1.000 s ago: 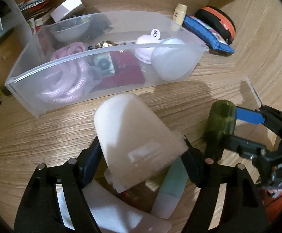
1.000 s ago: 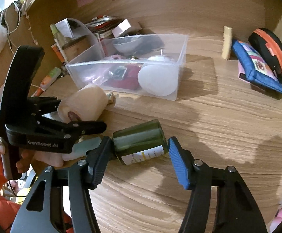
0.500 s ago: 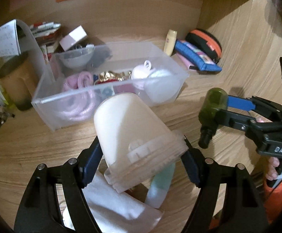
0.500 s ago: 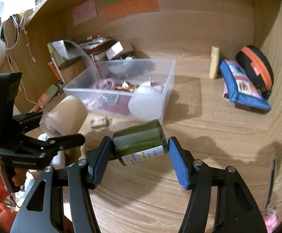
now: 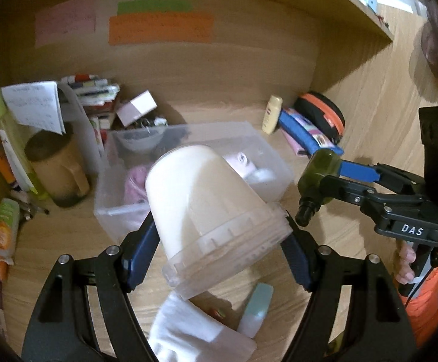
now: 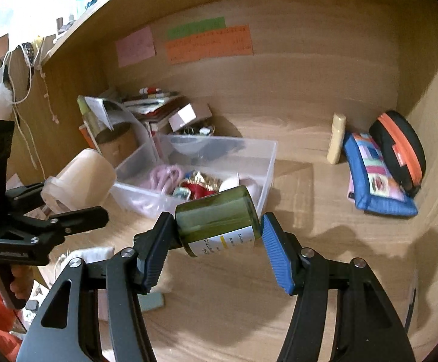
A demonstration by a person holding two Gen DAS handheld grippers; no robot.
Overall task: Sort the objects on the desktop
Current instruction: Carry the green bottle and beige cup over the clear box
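My left gripper (image 5: 217,252) is shut on a cream plastic cup (image 5: 207,208) held upside down and tilted, above the desk. The same cup (image 6: 80,178) shows at the left of the right wrist view, in the left gripper (image 6: 68,208). My right gripper (image 6: 216,246) is shut on a dark green bottle (image 6: 216,217) with a white label, lying crosswise between the blue pads. That green bottle (image 5: 321,172) also hangs at the right of the left wrist view. Beyond both stands a clear plastic bin (image 6: 267,163) with a pink cord, a red item and white things inside.
A brown mug (image 5: 56,175), papers and a small white box (image 6: 188,116) crowd the back left corner. A cream tube (image 6: 336,141), a blue pouch (image 6: 376,178) and a black-orange case (image 6: 400,150) lie at the back right. A white cloth (image 5: 195,338) and pale green tube (image 5: 256,310) lie below the cup.
Both grippers have risen and tilted up with their loads, so the bin looks smaller and the back wall with coloured notes has come into view.
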